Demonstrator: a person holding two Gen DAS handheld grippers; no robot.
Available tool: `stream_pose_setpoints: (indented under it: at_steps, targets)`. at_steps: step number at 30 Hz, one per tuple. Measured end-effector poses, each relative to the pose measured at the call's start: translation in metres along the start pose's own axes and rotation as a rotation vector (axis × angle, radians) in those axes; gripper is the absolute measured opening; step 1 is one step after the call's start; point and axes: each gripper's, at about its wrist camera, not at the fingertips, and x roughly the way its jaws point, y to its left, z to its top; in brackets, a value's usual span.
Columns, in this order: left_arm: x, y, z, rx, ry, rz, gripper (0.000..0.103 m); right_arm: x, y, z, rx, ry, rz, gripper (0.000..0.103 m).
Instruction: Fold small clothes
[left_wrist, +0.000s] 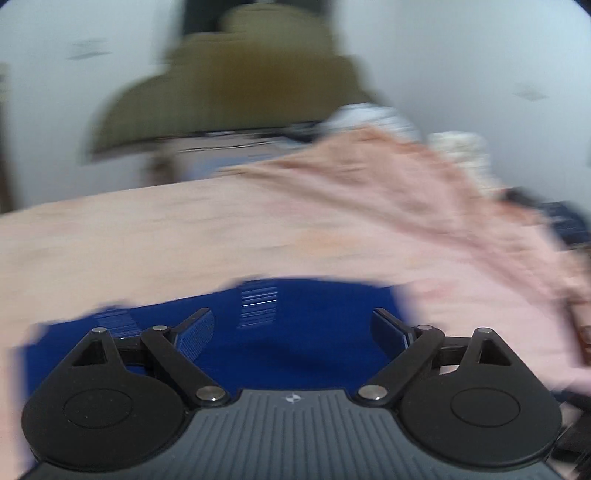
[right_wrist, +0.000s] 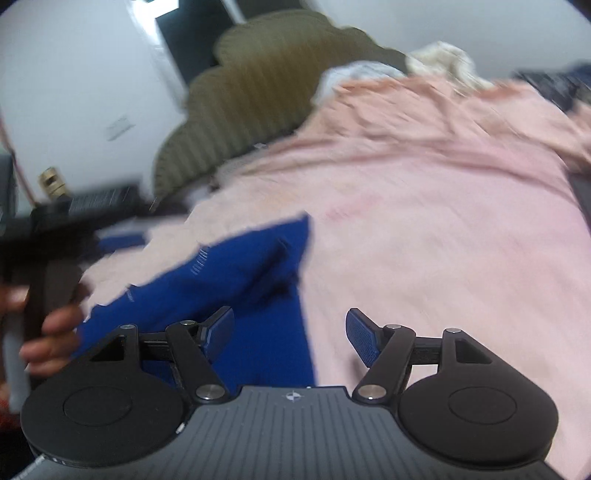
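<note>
A small royal-blue garment with a white printed mark lies flat on a pink bed sheet. In the left wrist view my left gripper hangs just above it, jaws wide apart, nothing between the pads. In the right wrist view the blue garment lies folded with one edge turned up, and my right gripper stands open over its right edge, left pad above the cloth, right pad above the sheet. The left gripper and the hand holding it show blurred at the left.
An olive scalloped headboard stands behind the bed against a pale wall. Crumpled pink bedding, white and cream cloth and dark clothes pile up at the far right. The bed's edge runs across the left wrist view.
</note>
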Motion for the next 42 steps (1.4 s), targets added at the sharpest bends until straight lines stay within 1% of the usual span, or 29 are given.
stream_pose_setpoints:
  at_steps: [1,4,8,9,10,11,12,13,14,15,16,18,20,22,24,27,28,29,30,31,32,33,34,35,36,37,38,40,42]
  targets:
    - [-0.004,0.016,-0.006,0.008,0.007,0.069,0.093,0.009,0.008,0.006,-0.033,0.001,0.014,0.072]
    - [-0.011,0.059,-0.028,0.009,0.039,0.205,0.093,0.045,0.033,0.022,-0.136,0.008,0.074,0.073]
    - [-0.011,0.11,-0.063,-0.043,0.123,0.282,0.093,0.098,0.057,0.035,-0.17,0.059,0.176,0.074]
    - [-0.01,0.119,-0.072,-0.049,0.139,0.311,0.093,0.112,0.06,0.036,-0.177,0.084,0.179,0.078]
    - [-0.014,0.128,-0.083,-0.048,0.137,0.359,0.093,0.123,0.062,0.035,-0.183,0.112,0.166,0.081]
    - [-0.021,0.135,-0.092,-0.043,0.121,0.421,0.093,0.136,0.061,0.033,-0.191,0.159,0.118,0.081]
    - [-0.031,0.142,-0.101,-0.043,0.096,0.481,0.093,0.144,0.06,0.03,-0.199,0.197,0.052,0.078]
    - [-0.042,0.15,-0.111,-0.053,0.072,0.522,0.093,0.145,0.059,0.027,-0.213,0.208,-0.01,0.071]
    - [-0.051,0.158,-0.118,-0.075,0.067,0.538,0.093,0.134,0.058,0.023,-0.222,0.176,-0.033,0.072]
    - [-0.06,0.167,-0.125,-0.112,0.076,0.529,0.093,0.122,0.058,0.022,-0.214,0.151,-0.034,0.077]
    - [-0.069,0.176,-0.13,-0.162,0.089,0.482,0.093,0.108,0.056,0.02,-0.2,0.123,-0.034,0.082]
    - [-0.08,0.187,-0.137,-0.237,0.116,0.355,0.092,0.079,0.05,0.015,-0.188,0.062,-0.027,0.088]
    - [-0.087,0.191,-0.145,-0.284,0.124,0.224,0.092,0.057,0.037,0.011,-0.185,0.046,-0.031,0.09]
    - [-0.09,0.192,-0.151,-0.303,0.126,0.116,0.092,0.044,0.026,0.008,-0.167,0.065,-0.031,0.09]
    - [-0.085,0.191,-0.155,-0.327,0.15,0.027,0.092,0.035,0.007,0.002,-0.1,0.118,-0.018,0.09]
    - [-0.074,0.185,-0.16,-0.379,0.196,-0.078,0.092,0.029,-0.017,-0.006,-0.011,0.174,0.013,0.088]
    - [-0.076,0.181,-0.16,-0.365,0.192,-0.092,0.091,0.024,-0.021,-0.009,0.004,0.186,0.04,0.089]
    - [-0.077,0.179,-0.163,-0.346,0.195,-0.125,0.091,0.019,-0.022,-0.013,0.008,0.196,0.07,0.089]
    - [-0.082,0.175,-0.166,-0.332,0.198,-0.17,0.072,0.012,-0.021,-0.02,0.006,0.206,0.108,0.087]
    - [-0.085,0.172,-0.17,-0.32,0.211,-0.208,0.04,0.006,-0.022,-0.024,0.006,0.223,0.151,0.085]
    - [-0.084,0.17,-0.173,-0.306,0.234,-0.224,0.029,-0.001,-0.025,-0.028,0.006,0.245,0.186,0.083]
    - [-0.085,0.167,-0.176,-0.293,0.25,-0.214,0.018,-0.006,-0.024,-0.033,-0.001,0.261,0.206,0.079]
    - [-0.087,0.164,-0.176,-0.276,0.242,-0.192,0.008,-0.01,-0.023,-0.037,-0.012,0.266,0.217,0.066]
    - [-0.088,0.162,-0.175,-0.268,0.245,-0.191,0.007,-0.014,-0.022,-0.041,-0.029,0.267,0.217,0.061]
    - [-0.089,0.16,-0.173,-0.274,0.239,-0.192,0.006,-0.016,-0.02,-0.042,-0.044,0.269,0.207,0.044]
    - [-0.091,0.158,-0.171,-0.276,0.223,-0.197,0.006,-0.016,-0.018,-0.042,-0.059,0.278,0.192,0.016]
    - [-0.096,0.155,-0.168,-0.268,0.199,-0.199,0.006,-0.014,-0.016,-0.042,-0.068,0.291,0.173,0.008]
    - [-0.106,0.153,-0.158,-0.239,0.13,-0.171,0.005,-0.013,-0.009,-0.039,-0.102,0.285,0.168,0.008]
    - [-0.109,0.155,-0.147,-0.237,0.077,-0.143,0.005,-0.013,0.003,-0.033,-0.161,0.255,0.147,0.008]
